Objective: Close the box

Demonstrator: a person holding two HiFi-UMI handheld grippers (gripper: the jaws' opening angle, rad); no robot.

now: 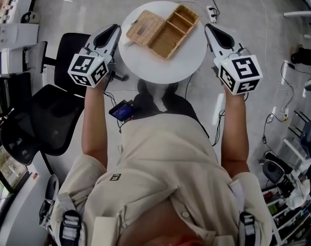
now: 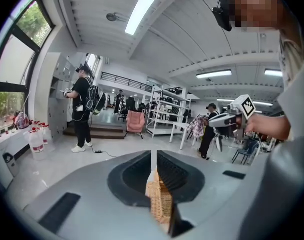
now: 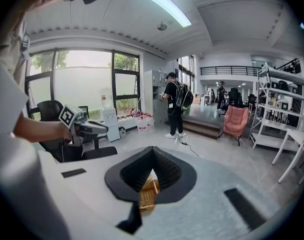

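Nearest, the person's beige shirt [image 1: 165,158] fills the lower head view, with a black office chair [image 1: 40,117] at the left. Both forearms reach forward. The left gripper [image 1: 114,31] sits at the left edge of a round white table [image 1: 165,72], its jaws pressed together on nothing. The right gripper [image 1: 210,29] hangs off the table's right edge, jaws likewise closed and empty. Between them, on the table's far half, lies the wicker box [image 1: 168,35], open, its lid [image 1: 144,26] flat to the left.

box [image 1: 163,28]: tan wicker weave | table [image 1: 160,66]: white | chair [image 1: 42,122]: black
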